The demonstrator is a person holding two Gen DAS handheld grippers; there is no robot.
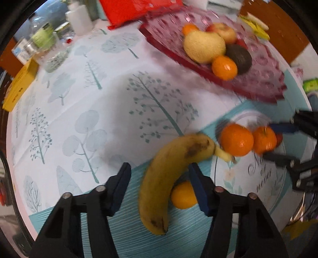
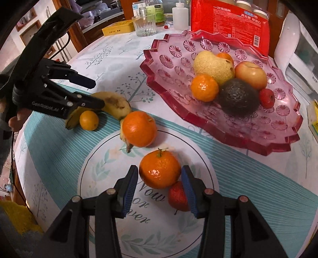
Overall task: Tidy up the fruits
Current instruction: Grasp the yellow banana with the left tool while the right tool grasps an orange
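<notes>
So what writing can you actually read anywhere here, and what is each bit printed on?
"GenRobot.AI": on the side of the left gripper, white letters.
"Now or never": script on the tablecloth, partly covered by a mandarin.
"一次性纸杯": top line on the red packet; the smaller lines and the barcode digits are too small to read.
Yellow box: small print, unreadable.
Bottle labels at the back: too blurred.

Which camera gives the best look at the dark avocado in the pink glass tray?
The right wrist view: the dark avocado is sharp and near. The left wrist view shows it smaller, blurred, partly behind an orange.
</notes>
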